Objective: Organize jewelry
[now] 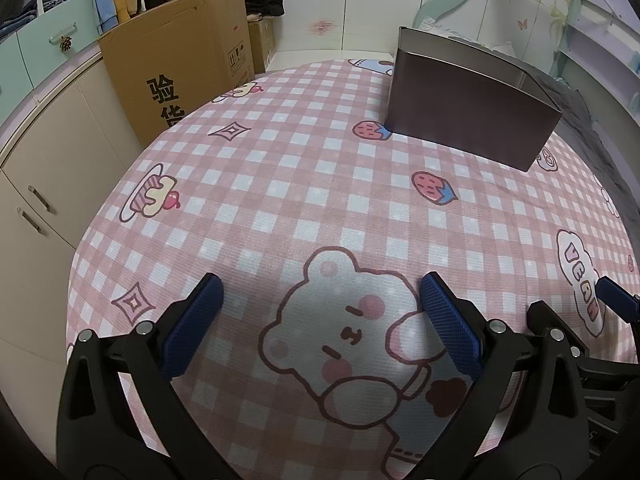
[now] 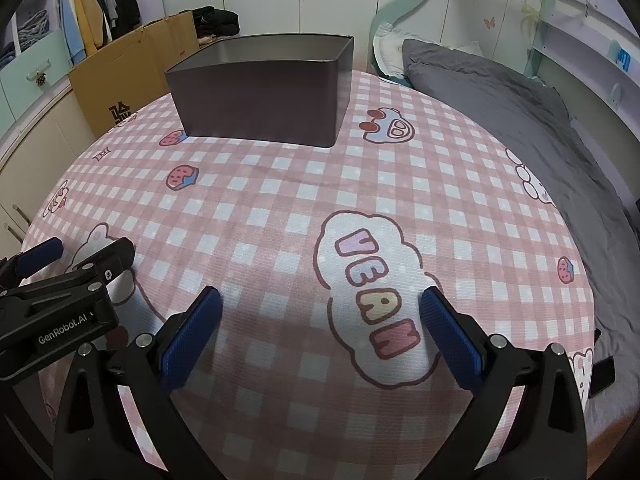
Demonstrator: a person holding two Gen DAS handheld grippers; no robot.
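Note:
A dark open-topped box [image 1: 468,116] [image 2: 260,100] stands at the far side of a table covered by a pink checked cloth [image 1: 304,184] [image 2: 280,208] with cartoon prints. No jewelry shows on the cloth, and the box's inside is hidden from both views. My left gripper [image 1: 320,292] hovers open over the bear print, nothing between its blue pads. Over the "VEAN" cloud print my right gripper [image 2: 320,300] is open too, and holds nothing. The left gripper's side [image 2: 60,280] shows at the left in the right wrist view; the right gripper's fingertip [image 1: 616,300] peeks in at the left view's right edge.
A large cardboard box [image 1: 180,68] and cream cupboards [image 1: 52,184] stand left of the table. A bed with a grey duvet [image 2: 520,128] lies to the right. A black phone [image 2: 602,376] rests near the table's right edge.

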